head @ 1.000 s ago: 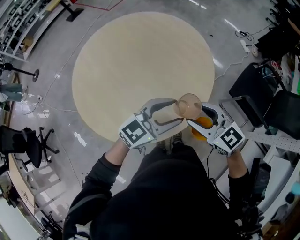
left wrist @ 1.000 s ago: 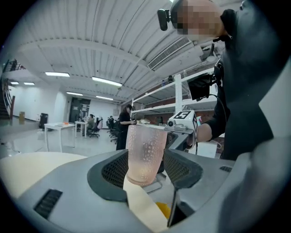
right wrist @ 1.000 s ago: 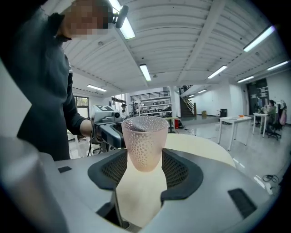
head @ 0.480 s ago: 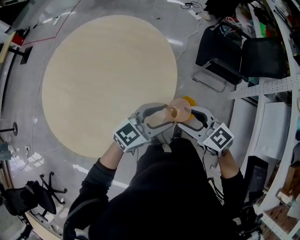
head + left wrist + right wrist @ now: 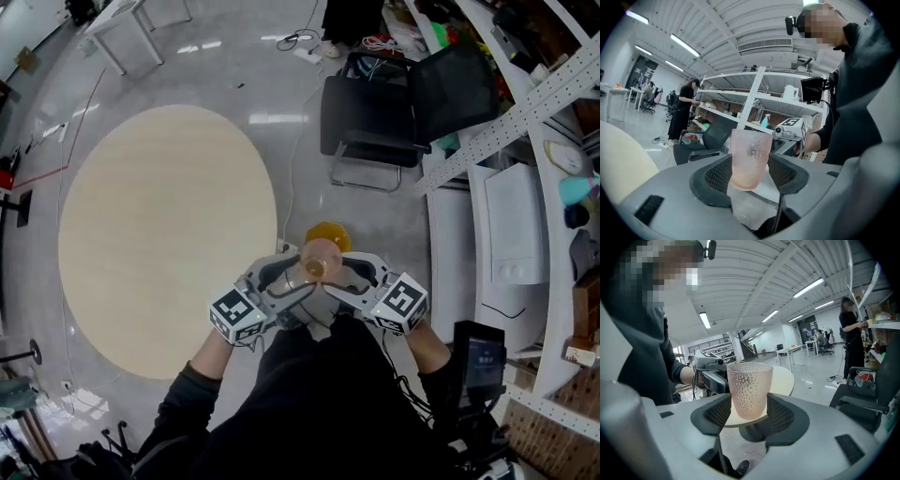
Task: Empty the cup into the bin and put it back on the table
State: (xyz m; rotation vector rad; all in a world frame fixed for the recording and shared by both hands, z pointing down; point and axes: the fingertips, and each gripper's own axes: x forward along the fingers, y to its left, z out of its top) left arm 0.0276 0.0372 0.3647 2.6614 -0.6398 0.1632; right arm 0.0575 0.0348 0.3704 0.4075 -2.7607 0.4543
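Left gripper (image 5: 298,272): jaws part-way open and closed on the cup (image 5: 317,259); in the left gripper view a ribbed black pad (image 5: 717,174) presses against each side of the cup's lower half.
Right gripper (image 5: 336,274): the same hold from the opposite side; in the right gripper view its jaws are set to the cup's width, with a pad (image 5: 780,414) on either flank.
Cup: pink, translucent and dimpled, upright, clamped between the two gripper tips in front of the person's chest. It is in the air over the grey floor (image 5: 225,66), not on the table.
Orange object (image 5: 328,231): round, on the floor just beyond the cup; I cannot tell what it is.
Table (image 5: 159,234): round, pale wood, to the left of the grippers and apart from the cup.
Chair (image 5: 375,112): black, farther off, beside white shelving (image 5: 506,122).
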